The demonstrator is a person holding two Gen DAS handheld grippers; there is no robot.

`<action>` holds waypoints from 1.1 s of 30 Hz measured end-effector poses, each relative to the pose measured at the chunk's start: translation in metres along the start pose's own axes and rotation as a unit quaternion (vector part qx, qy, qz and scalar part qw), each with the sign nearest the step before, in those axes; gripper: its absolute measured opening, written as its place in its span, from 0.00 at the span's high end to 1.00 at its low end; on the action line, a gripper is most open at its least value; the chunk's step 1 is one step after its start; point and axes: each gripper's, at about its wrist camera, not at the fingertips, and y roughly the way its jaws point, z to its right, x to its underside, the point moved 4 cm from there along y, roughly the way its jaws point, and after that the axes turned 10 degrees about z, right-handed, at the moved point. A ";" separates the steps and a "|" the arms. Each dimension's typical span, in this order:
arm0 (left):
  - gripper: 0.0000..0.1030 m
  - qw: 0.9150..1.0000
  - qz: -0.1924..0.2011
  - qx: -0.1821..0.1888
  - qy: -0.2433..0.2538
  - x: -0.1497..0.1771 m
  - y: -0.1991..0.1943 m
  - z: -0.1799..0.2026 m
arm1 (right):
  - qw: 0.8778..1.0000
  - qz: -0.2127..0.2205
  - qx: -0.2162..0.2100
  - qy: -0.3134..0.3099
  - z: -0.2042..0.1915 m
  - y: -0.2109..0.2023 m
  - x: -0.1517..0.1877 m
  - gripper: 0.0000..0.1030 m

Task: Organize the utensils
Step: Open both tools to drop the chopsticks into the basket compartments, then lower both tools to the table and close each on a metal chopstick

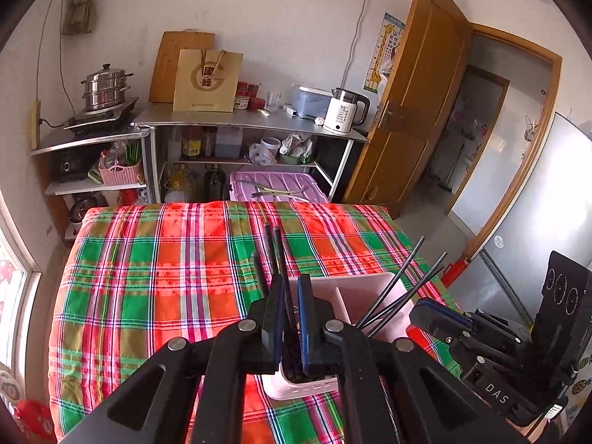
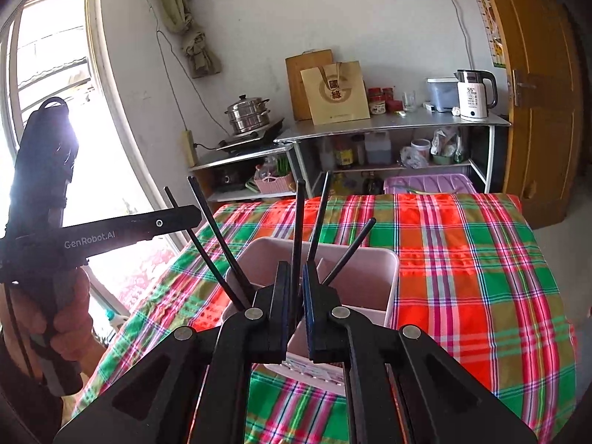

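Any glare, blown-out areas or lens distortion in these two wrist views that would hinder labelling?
Right wrist view: the window is blown out, leaving the left gripper nearly a silhouette. Left wrist view: even lighting, only the window edge is bright. Both: strong fisheye curvature, dark corner vignetting; chopsticks and pink holder stay sharp.

I am finding the pink holder's [image 1: 364, 292] near compartment hidden behind my left claw [image 1: 291, 318]. In the right wrist view, the chopsticks' [image 2: 297, 244] lower ends are disappearing behind my right claw [image 2: 296, 303], their contact indeterminable.
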 end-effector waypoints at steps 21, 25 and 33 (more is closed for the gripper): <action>0.87 0.997 0.067 0.016 0.020 0.086 -0.115 0.042 | 0.998 0.042 0.027 -0.029 0.004 -0.132 0.053 0.86; 0.87 0.998 0.050 0.025 0.027 0.122 -0.119 0.053 | 0.999 0.036 0.037 -0.015 0.013 -0.150 0.071 0.86; 0.87 0.999 0.011 0.039 0.030 0.181 -0.122 0.067 | 0.998 0.016 0.055 0.004 0.034 -0.167 0.102 0.86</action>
